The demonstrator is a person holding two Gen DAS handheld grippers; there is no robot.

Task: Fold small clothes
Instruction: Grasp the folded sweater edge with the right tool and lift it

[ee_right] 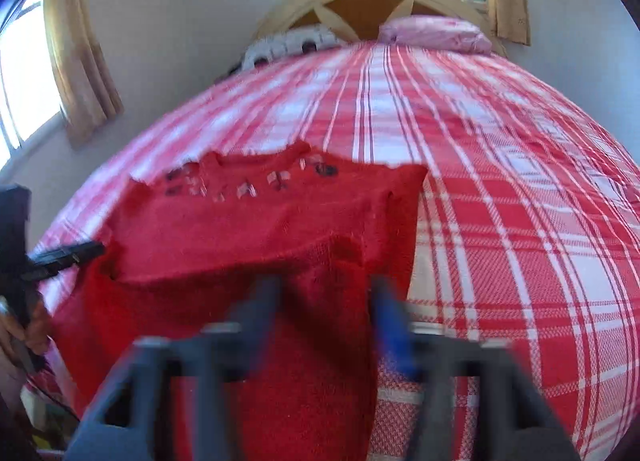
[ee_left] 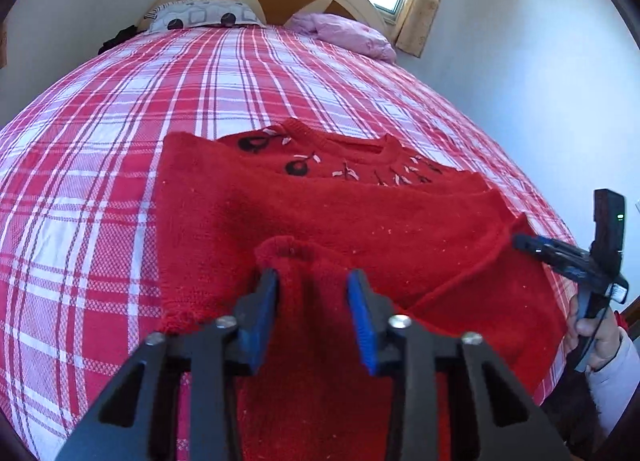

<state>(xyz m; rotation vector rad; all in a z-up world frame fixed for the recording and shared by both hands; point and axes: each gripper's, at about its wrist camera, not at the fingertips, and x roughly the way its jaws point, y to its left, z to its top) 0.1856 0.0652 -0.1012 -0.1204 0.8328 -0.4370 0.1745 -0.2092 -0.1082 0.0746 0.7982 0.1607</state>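
Sweater [ee_left: 320, 205], red knit with black cherries across the chest, lies flat on the plaid bed [ee_left: 100, 181], neckline toward the far headboard and hem toward the near edge, so its long axis runs near to far, straight away from both tools. From the left wrist view, the left gripper [ee_left: 312, 301] sits low over the near part of the sweater, its blue pads [ee_left: 362, 317] part-way open with a raised hump of red knit standing between them; whether the pads actually pinch that hump I cannot tell, since a little gap seems to show on the right pad. Over at the right edge the right gripper [ee_left: 532, 245] comes in from the side, its tips touching the sweater's right border where a fold line runs; from here its fingers look close together, but whether they hold cloth I cannot tell. From the right wrist view, blurred by motion, the right gripper [ee_right: 328, 301] stands over the near right part of the sweater [ee_right: 256, 229] with its fingers set apart and red cloth between them, grip unclear. The left gripper [ee_right: 80, 251] pokes in at the sweater's left border. My guess is the coming move carries the near hem toward the far neckline, and both tools sit about equally near that hem, one to each side.
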